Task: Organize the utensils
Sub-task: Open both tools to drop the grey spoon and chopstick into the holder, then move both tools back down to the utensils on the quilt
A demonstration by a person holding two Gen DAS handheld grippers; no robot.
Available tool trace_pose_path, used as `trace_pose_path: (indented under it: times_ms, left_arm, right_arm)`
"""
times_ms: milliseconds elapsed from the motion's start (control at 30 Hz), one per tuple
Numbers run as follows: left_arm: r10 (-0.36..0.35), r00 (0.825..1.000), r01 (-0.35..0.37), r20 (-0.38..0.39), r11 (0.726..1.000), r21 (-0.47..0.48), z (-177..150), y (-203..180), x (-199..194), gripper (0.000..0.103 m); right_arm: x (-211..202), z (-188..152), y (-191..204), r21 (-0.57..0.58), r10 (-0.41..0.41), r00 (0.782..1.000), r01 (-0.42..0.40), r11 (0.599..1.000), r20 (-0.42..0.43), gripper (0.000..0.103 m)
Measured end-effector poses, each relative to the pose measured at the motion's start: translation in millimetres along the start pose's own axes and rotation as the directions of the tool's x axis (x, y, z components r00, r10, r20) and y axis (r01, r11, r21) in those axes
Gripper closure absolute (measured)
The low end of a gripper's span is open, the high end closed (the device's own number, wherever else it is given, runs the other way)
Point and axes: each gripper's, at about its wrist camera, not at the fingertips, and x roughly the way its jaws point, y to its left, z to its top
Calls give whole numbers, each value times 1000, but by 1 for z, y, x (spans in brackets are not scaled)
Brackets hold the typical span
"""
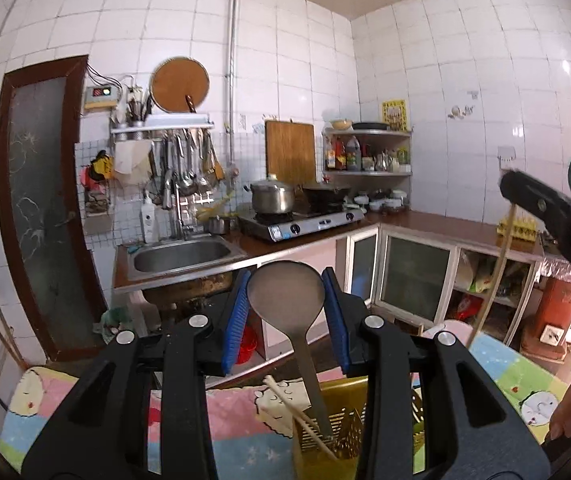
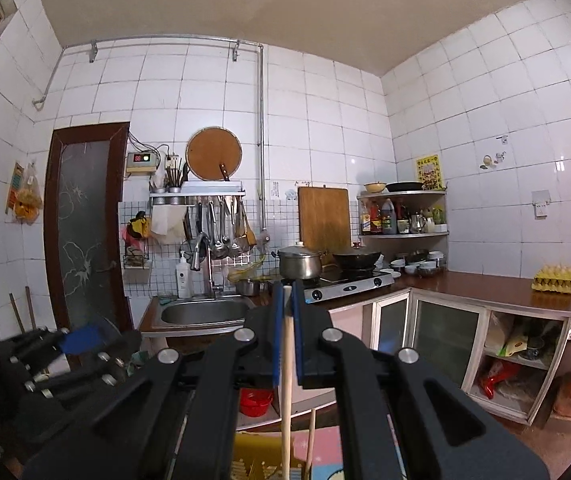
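Black left tool (image 1: 285,304) pinches a flat grey metal spoon (image 1: 285,300) by its bowl, handle down in the yellow slotted plastic holder (image 1: 327,440); stiff, slippery. Right tool (image 2: 288,320) squeezes a light wooden chopstick (image 2: 286,392).

Left tongs (image 1: 285,312) matte black plastic, ribbed blue pads, silver round pivot screws on angular linkage arms with triangular cut-outs, right tongs (image 2: 288,332) same build, white lettering on black body
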Motion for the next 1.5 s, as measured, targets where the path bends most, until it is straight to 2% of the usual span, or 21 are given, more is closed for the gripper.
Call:
trace_pose_path:
  times_ms: [133,267,367,467,533,567,633,667,767,867,1067,1200,1333,1400,1500]
  left_arm:
    - [-25,998,25,-56,1000,1,-31,-6,31,68]
    - [-14,993,16,-121,1000,12,-66,-8,54,68]
    - [-15,986,14,-168,1000,-9,-85,0,66,68]
    - [-13,984,14,-175,1000,6,-88,0,64,66]
    - [-2,983,4,-185,1000,15,-85,0,53,47]
    - [1,984,2,-177,1000,14,-82,1,47,43]
    - [20,989,-19,-149,1000,9,-72,7,24,24]
    - [24,989,-23,-146,1000,5,-68,10,18,21]
    - [21,987,-24,-161,1000,-20,-62,20,-9,11]
    - [27,980,-34,-195,999,-33,-70,29,-32,6]
    - [26,952,-43,-305,998,-50,-121,40,-54,5]
    - [20,923,-57,-385,995,-84,-167,48,-61,5]
    - [41,900,-87,-435,992,-88,-198,53,-59,5]
    - [51,886,-103,-460,991,-88,-212,55,-56,5]
    - [67,879,-118,-473,990,-78,-224,54,-56,5]
  right_arm:
    - [34,-36,-6,8,3,997,-2,1000,-80,98]
    - [54,-71,-10,-21,-10,988,6,1000,-153,98]
    - [66,-92,-14,-15,-5,971,1,1000,-240,98]
    - [68,-104,-19,-20,-17,949,11,1000,-314,97]
    - [60,-106,-23,-30,-38,939,29,999,-341,95]
    - [55,-105,-24,-37,-54,934,43,998,-352,90]
    - [43,-104,-28,-36,-67,930,58,998,-361,53]
    - [34,-102,-30,-32,-72,928,64,997,-366,50]
    - [11,-104,-33,-36,-96,911,89,995,-400,50]
    - [-9,-118,-33,-34,-103,887,99,995,-450,50]
    - [-36,-178,-23,-12,-75,816,83,996,-574,50]
    - [-42,-218,-16,-5,-62,773,76,997,-631,50]
    - [-39,-251,-10,-4,-64,725,84,996,-685,50]
    - [-34,-258,-8,-2,-68,709,93,996,-702,50]
    - [-27,-266,-8,13,-64,688,106,994,-723,51]
